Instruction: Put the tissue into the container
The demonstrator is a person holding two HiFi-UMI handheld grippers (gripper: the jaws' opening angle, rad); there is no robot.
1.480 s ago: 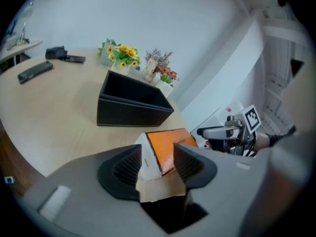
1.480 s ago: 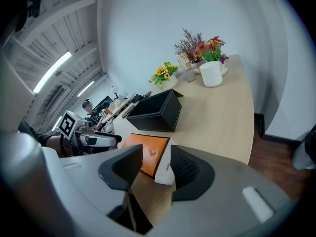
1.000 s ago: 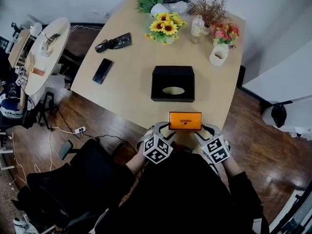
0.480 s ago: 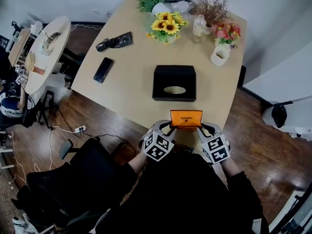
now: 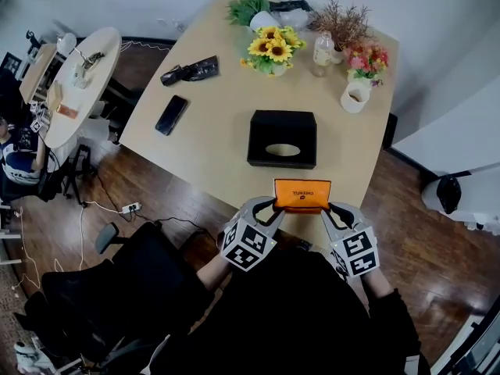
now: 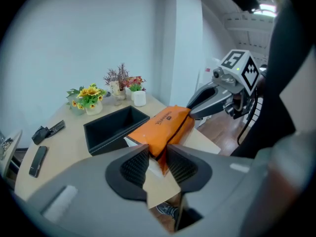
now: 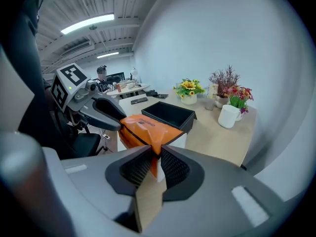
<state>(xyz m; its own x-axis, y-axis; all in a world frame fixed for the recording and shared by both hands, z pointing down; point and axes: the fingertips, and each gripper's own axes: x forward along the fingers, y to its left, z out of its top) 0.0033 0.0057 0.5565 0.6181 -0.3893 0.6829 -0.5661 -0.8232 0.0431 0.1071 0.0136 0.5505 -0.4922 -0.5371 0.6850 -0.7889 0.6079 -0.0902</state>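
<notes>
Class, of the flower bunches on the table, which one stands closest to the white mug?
The pink-and-red bunch, just beyond the white mug; the sunflowers stand farther left.

This is an office meeting room. A pale wood conference table (image 5: 211, 131) with rounded corners stands on dark wood flooring (image 5: 437, 248), with a black swivel chair (image 5: 109, 287) off its near-left corner. A white power strip (image 5: 127, 208) with trailing cables lies on the floor by the table's left edge. A 2nd, round table (image 5: 78, 104), cluttered, stands further left. A smartphone (image 5: 171, 115) lies near the conference table's left edge; sunflowers (image 5: 271, 49) and a white mug (image 5: 355, 96) sit toward its far edge. Strip lights (image 7: 88, 23) hang from an open ceiling.
</notes>
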